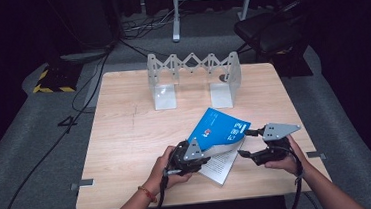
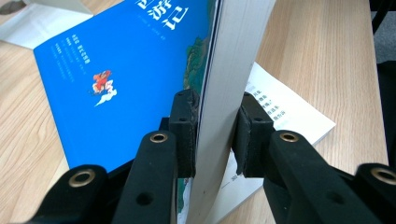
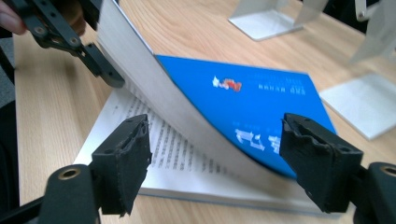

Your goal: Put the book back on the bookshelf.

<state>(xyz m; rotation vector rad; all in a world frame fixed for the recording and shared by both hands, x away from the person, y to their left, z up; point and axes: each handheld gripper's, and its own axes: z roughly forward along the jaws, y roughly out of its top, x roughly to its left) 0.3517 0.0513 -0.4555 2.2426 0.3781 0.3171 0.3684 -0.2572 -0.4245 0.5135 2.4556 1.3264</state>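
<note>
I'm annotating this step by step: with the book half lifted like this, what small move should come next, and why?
Probably bring the right gripper in on the book at its spine edge. The left gripper already clamps the raised cover with a wad of pages, the remaining pages lie flat, and the right jaws stand open just short of the book.

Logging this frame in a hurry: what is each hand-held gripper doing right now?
Left hand-held gripper: shut on the book's lifted front pages.
Right hand-held gripper: open, holding nothing.

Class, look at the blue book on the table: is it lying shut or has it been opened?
Opened partway. The left tool grips the blue book's cover with a wad of pages and lifts them, baring printed pages beneath.
</note>
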